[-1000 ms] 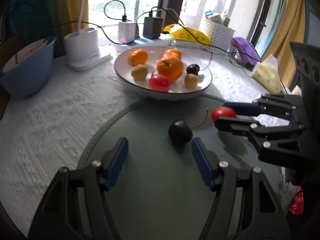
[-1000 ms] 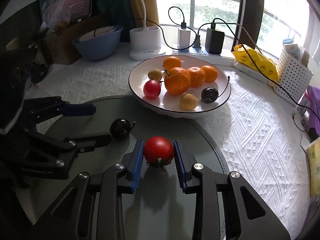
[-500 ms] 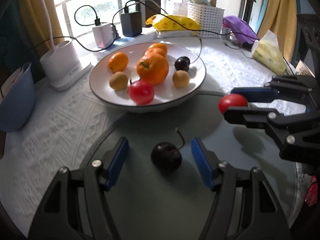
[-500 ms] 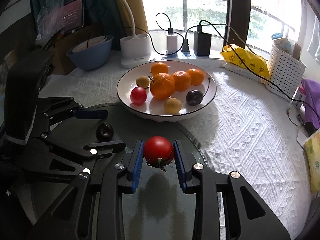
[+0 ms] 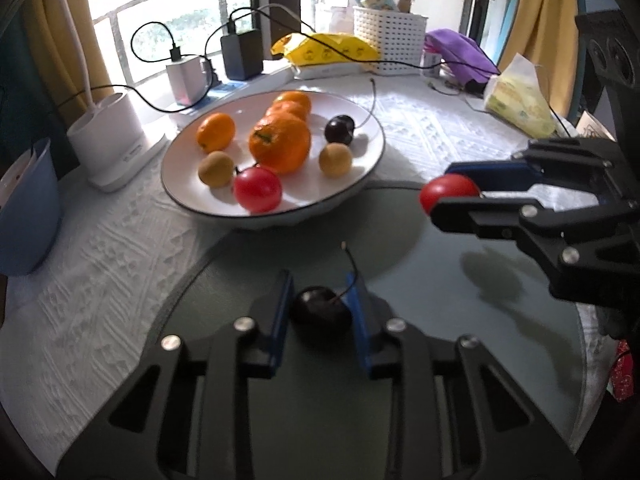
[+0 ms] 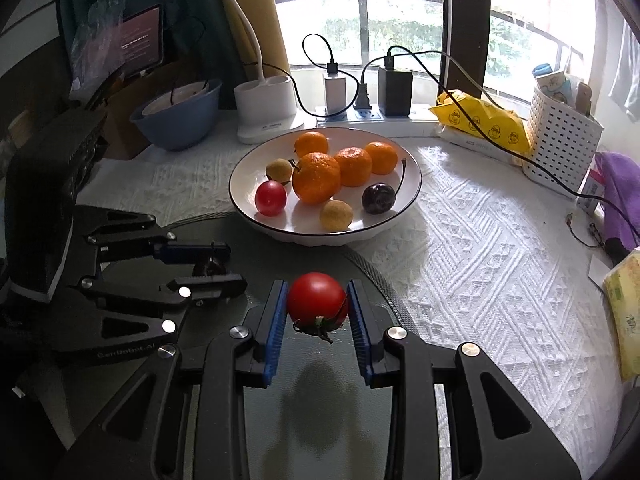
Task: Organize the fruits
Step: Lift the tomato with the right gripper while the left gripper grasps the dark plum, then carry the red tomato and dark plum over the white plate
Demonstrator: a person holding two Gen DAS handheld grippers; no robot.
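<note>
A dark cherry with a stem lies on the round grey-green mat. My left gripper is closing on it, and both blue pads touch its sides. In the right wrist view the left gripper is at the left with the cherry between its fingers. My right gripper is shut on a red tomato, held just above the mat. The left wrist view shows it at the right with the tomato. Behind stands a white plate with oranges, a tomato, a cherry and small yellowish fruits.
A blue bowl and a white lamp base stand at the left. Chargers with cables, a yellow bag and a white basket line the window side. A tissue pack lies at the right.
The left gripper moved up around the dark cherry and its jaws closed from wide open onto it. The right gripper kept its hold on the tomato, nearly still.
</note>
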